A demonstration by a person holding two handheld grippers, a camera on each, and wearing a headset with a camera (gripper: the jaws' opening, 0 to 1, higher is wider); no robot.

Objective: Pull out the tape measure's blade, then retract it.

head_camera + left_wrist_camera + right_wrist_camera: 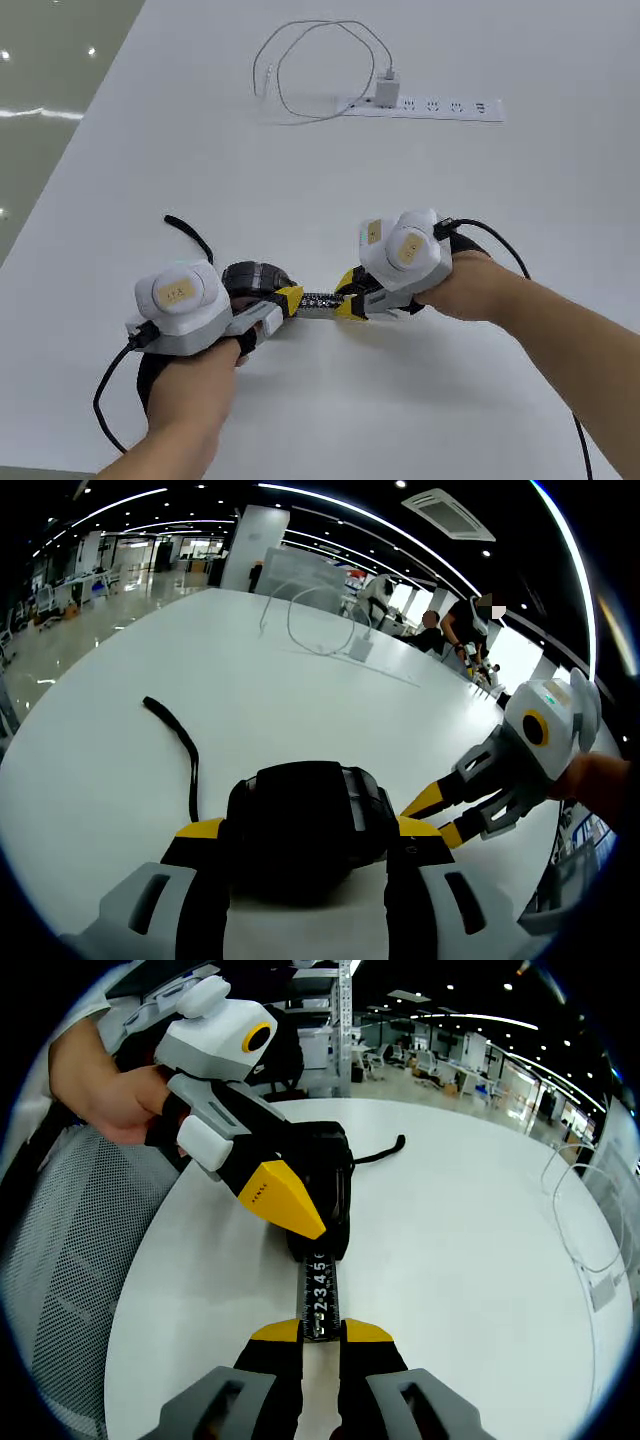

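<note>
L gripper (310, 832) jaws clamp rounded black tape measure (322, 1165); R gripper (322, 1333) jaws pinch its flat numbered blade (320, 1290).

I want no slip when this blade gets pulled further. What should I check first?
1. Left gripper clamped on the tape measure case: ok.
2. Right gripper pinching the blade: ok.
3. Blade straight and unkinked between case and jaws: ok.
4. Wrist strap trailing away from the blade: ok.
5. Charger and its cable far from the pull line: ok.
6. Whether the blade is locked: cannot tell.
</note>
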